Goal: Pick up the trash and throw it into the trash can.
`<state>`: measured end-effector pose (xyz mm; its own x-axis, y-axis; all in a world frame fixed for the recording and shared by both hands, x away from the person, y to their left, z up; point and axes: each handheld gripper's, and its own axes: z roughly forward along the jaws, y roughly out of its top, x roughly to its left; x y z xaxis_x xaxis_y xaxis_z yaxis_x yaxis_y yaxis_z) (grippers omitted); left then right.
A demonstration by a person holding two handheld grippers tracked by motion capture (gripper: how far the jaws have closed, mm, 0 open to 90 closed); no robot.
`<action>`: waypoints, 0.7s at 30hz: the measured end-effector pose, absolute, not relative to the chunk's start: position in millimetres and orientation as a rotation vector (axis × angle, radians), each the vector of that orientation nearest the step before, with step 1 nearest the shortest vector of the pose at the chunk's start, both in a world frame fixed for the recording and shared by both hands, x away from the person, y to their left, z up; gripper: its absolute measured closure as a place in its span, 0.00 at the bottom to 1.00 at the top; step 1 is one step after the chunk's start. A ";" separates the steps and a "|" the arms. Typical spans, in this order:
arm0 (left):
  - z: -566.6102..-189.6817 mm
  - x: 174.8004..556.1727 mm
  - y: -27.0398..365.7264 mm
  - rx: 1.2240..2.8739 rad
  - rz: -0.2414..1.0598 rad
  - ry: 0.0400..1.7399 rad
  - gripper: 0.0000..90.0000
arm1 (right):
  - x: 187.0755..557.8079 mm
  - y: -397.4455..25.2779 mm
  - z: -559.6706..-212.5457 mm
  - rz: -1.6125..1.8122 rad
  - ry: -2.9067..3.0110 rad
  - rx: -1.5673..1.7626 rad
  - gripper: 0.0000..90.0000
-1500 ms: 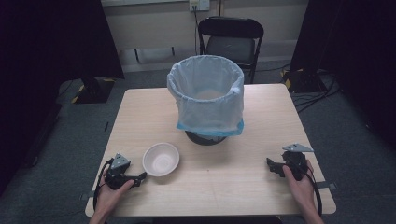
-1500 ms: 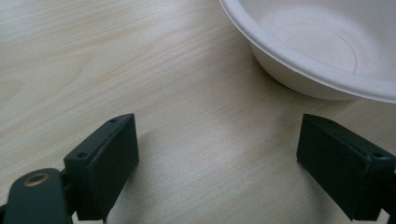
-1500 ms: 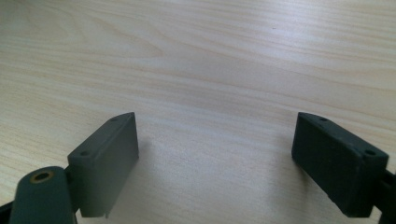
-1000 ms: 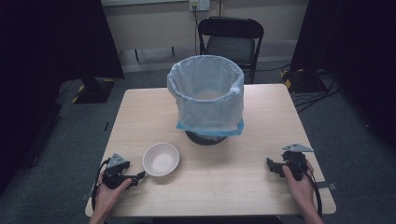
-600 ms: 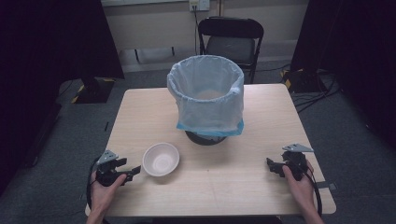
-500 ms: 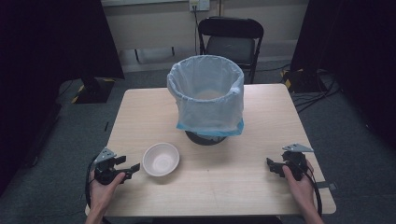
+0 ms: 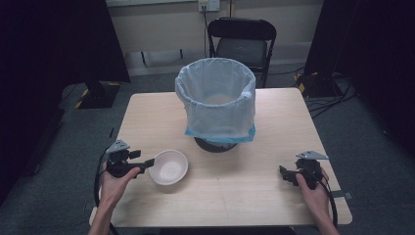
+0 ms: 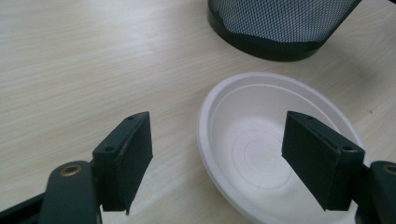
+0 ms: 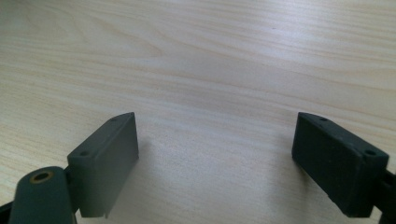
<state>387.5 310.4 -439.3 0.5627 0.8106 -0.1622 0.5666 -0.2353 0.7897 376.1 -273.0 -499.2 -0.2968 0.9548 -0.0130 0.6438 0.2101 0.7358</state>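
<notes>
The left gripper (image 8: 217,158) stood with jaws apart around the near rim of the white bowl (image 8: 275,154); the right gripper (image 9: 217,161) – jaws apart too – lay over bare table (image 9: 201,70).

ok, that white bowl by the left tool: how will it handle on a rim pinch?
The white bowl looks like thin foam or paper, so probably very light; a nudge may slide it on the smooth wooden table. Its thin rim may flex or dent under a hard pinch. It is wide, shallow and empty, so unlikely to tip. The left tool is open, straddling the near rim.
</notes>
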 end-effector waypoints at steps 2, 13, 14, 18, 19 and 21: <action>-444.7 393.6 306.9 1.923 0.322 1.127 0.28 | 376.1 -273.0 -499.2 0.874 2.019 1.478 0.15; -468.4 406.5 300.3 2.018 0.210 1.157 0.34 | 376.0 -273.0 -499.2 0.874 2.019 1.478 0.15; -470.7 408.1 297.8 2.028 0.198 1.154 0.36 | 376.0 -273.0 -499.2 0.874 2.019 1.478 0.15; -478.3 412.6 290.9 2.058 0.164 1.166 0.40 | 376.0 -272.9 -499.2 0.874 2.019 1.478 0.15; -480.2 413.8 290.5 2.071 0.165 1.164 0.42 | 376.0 -272.9 -499.2 0.874 2.019 1.478 0.15; -483.6 415.6 290.6 2.066 0.149 1.170 0.45 | 376.0 -272.9 -499.2 0.874 2.019 1.478 0.15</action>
<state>415.6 290.6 -483.6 0.5765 0.7790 -0.2464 0.6926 -0.3060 0.6532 376.0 -272.9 -499.2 -0.2967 0.9549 -0.0132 0.6437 0.2102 0.7359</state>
